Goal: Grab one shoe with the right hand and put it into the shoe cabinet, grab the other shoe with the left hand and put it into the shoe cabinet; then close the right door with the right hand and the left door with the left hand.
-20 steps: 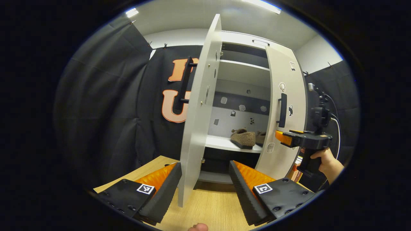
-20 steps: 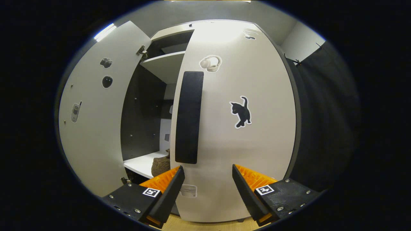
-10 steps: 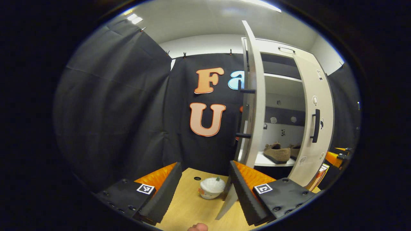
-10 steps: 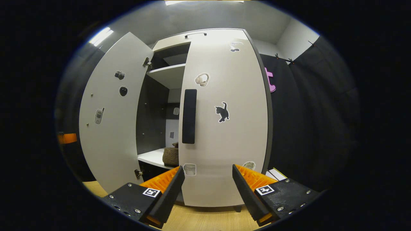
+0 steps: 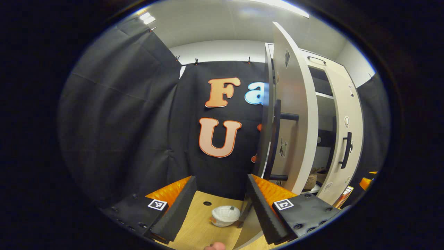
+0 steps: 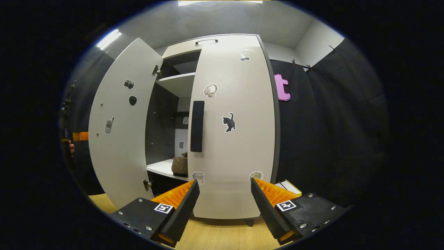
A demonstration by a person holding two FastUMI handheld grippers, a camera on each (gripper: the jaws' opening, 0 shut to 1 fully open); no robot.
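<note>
The white shoe cabinet (image 6: 180, 52) has its right door (image 6: 239, 146) swung in flat against the front, with a black handle (image 6: 197, 126). Its left door (image 6: 118, 132) stands wide open. One brown shoe (image 6: 180, 166) rests on the white shelf (image 6: 158, 169) inside. My right gripper (image 6: 223, 205) is open, a short way back from the right door and touching nothing. My left gripper (image 5: 220, 208) is open beside the outer face of the left door (image 5: 295, 121), near its black handle (image 5: 276, 139). A bit of shoe (image 5: 310, 180) shows past that door's edge.
A small white lidded bowl (image 5: 225, 215) sits on the wooden table (image 5: 197, 225) between my left fingers. A yellow and white box (image 6: 288, 187) lies by the cabinet's right foot. The other gripper (image 6: 79, 136) and a hand (image 6: 71, 147) show behind the left door.
My left gripper has swung round from the cabinet's opening to the outer side of the left door. My right gripper has backed away from the right door.
</note>
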